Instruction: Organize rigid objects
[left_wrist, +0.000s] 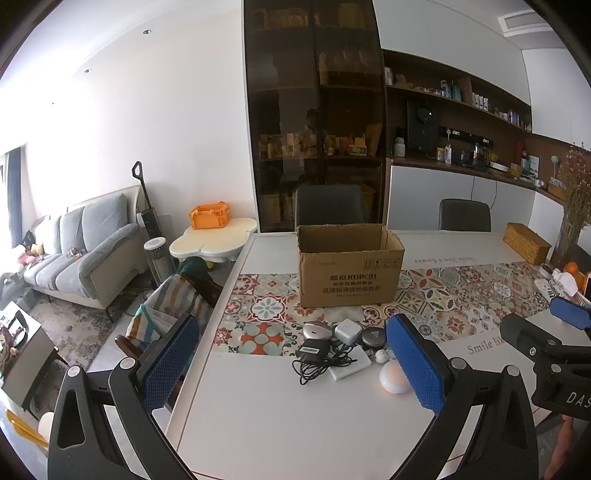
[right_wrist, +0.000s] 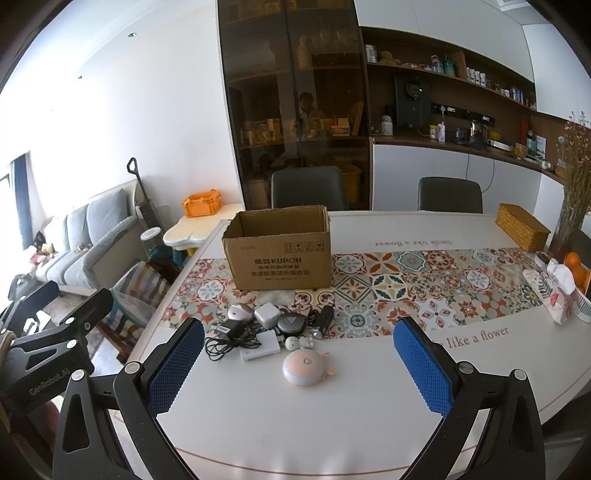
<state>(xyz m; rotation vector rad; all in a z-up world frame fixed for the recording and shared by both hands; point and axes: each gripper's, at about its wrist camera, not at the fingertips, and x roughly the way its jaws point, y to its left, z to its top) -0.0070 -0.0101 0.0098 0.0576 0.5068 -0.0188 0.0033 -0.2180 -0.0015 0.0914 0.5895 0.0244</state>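
An open cardboard box (left_wrist: 349, 271) (right_wrist: 280, 258) stands on the white table (left_wrist: 277, 406) (right_wrist: 351, 406). In front of it lies a pile of small devices: a silver mouse (left_wrist: 316, 329) (right_wrist: 238, 312), a white charger (left_wrist: 348, 330) (right_wrist: 267, 314), a black round disc (left_wrist: 373, 336) (right_wrist: 291, 322), a black adapter with cable (left_wrist: 314, 356) (right_wrist: 229, 338), a flat white box (left_wrist: 349, 365) (right_wrist: 260, 345) and a round pink light (left_wrist: 393, 376) (right_wrist: 303, 367). My left gripper (left_wrist: 291, 365) and right gripper (right_wrist: 299, 369) are open and empty, hovering short of the pile.
A patterned runner (right_wrist: 406, 284) crosses the table. A wicker box (right_wrist: 522, 227), a vase of dried flowers (right_wrist: 576, 192), oranges (right_wrist: 574, 267) and a floral pouch (right_wrist: 550, 295) stand at the right. Two dark chairs (right_wrist: 308, 186) are behind the table. A striped chair (left_wrist: 173, 306) is at its left.
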